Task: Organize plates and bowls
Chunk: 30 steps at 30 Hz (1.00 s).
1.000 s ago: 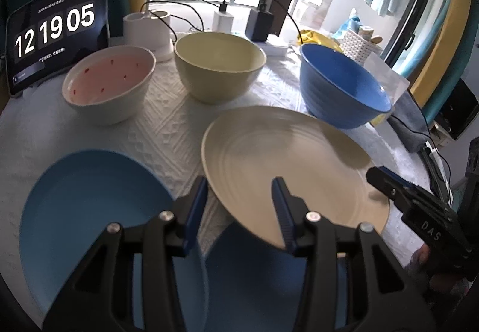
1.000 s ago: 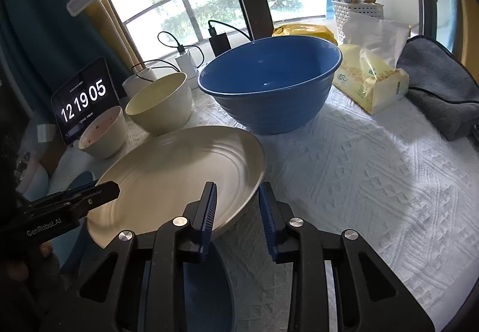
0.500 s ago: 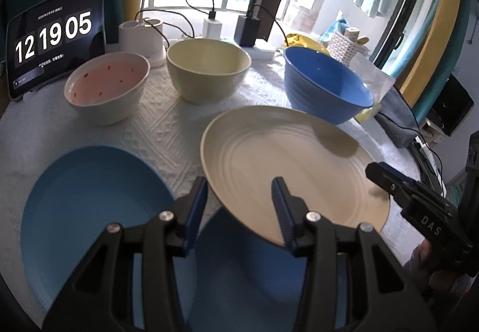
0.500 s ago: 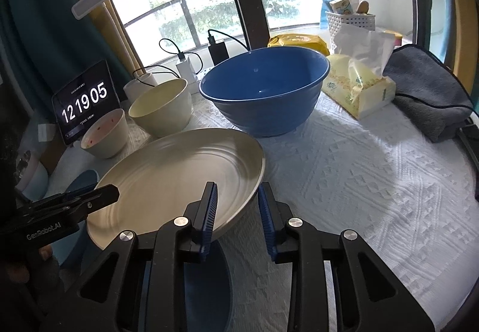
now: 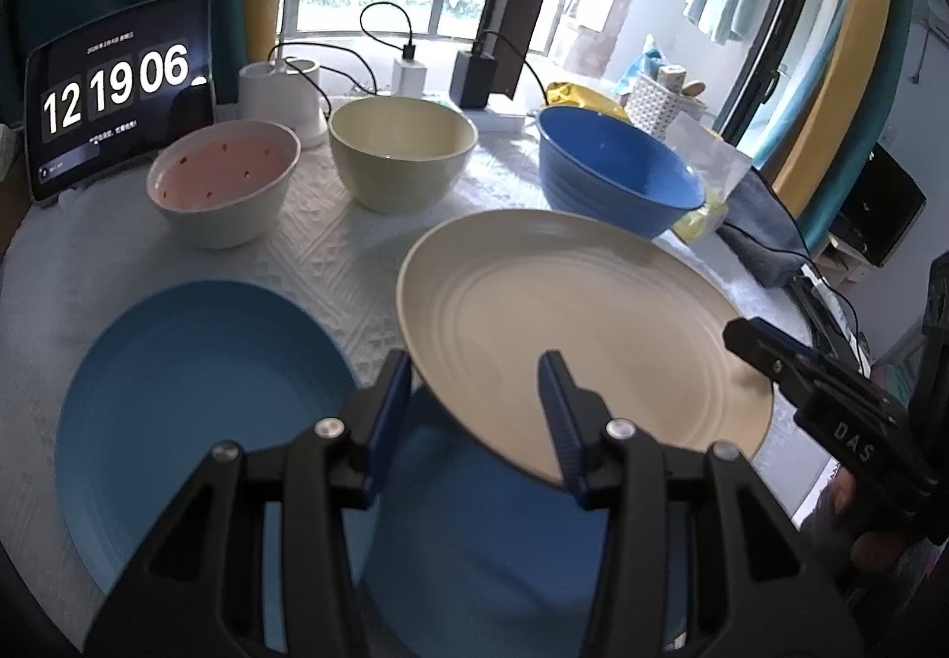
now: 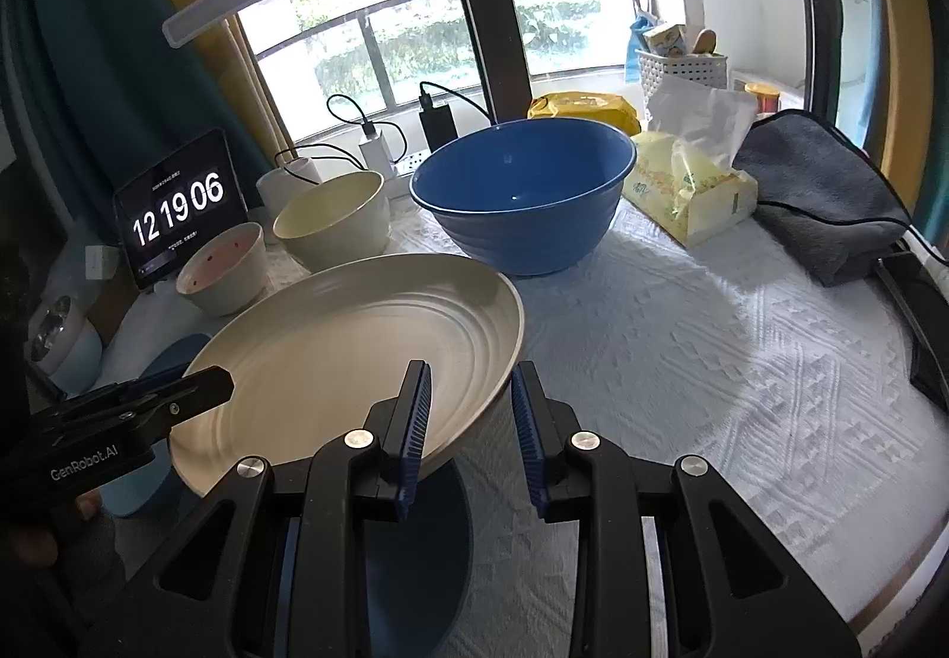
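Gripping cream plate [image 5: 569,320] by opposite rims — left tongs [image 5: 474,409] and right tongs [image 6: 468,412] both clenched on it, above blue plate [image 5: 196,391] on worktop [image 6: 712,361].

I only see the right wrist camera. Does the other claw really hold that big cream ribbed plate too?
Observer: Yes. In the left wrist view the left gripper grips the round cream ribbed plate by its near rim.
Visitor: What's the blue sliver left of it?
Observer: A light blue round plate, lying bare on the white tablecloth.
Visitor: And the small white bowl?
Observer: The white ceramic bowl is pink inside, with red specks.
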Each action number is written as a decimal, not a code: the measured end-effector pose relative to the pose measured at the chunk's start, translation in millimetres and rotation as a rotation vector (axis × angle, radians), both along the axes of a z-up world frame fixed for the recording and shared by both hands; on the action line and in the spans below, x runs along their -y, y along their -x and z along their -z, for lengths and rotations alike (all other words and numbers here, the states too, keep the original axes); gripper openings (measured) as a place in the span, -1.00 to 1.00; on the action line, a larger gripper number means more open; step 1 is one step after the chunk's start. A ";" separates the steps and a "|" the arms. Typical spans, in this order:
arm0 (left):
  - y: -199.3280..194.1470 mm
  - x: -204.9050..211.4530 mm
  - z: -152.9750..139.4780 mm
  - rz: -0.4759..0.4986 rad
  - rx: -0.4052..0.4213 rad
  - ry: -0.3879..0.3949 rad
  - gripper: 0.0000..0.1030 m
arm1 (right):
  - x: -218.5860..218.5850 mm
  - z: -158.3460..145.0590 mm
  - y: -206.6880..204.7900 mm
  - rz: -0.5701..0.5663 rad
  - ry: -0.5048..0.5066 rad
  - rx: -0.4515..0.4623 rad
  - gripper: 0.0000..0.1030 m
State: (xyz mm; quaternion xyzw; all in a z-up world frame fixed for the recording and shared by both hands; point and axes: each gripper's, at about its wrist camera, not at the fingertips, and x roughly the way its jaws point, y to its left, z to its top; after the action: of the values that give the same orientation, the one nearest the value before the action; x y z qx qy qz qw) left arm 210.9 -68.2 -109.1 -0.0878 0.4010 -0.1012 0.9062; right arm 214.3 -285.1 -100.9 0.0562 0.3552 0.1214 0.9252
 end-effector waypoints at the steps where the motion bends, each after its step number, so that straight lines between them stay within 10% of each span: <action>1: 1.6 -0.1 -0.4 0.001 0.002 0.000 -0.11 | 0.1 -1.1 2.3 0.000 0.000 0.003 -0.41; 30: 48.6 4.1 -6.6 0.017 0.057 -0.028 -0.11 | -0.7 -8.3 48.3 0.007 0.025 0.033 -0.41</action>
State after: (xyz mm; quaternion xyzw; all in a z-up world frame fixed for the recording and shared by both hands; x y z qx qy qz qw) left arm 162.3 -72.2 -102.5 -0.0688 0.3774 -0.1060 0.9174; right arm 166.0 -284.4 -92.6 0.0437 0.3411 0.1144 0.9320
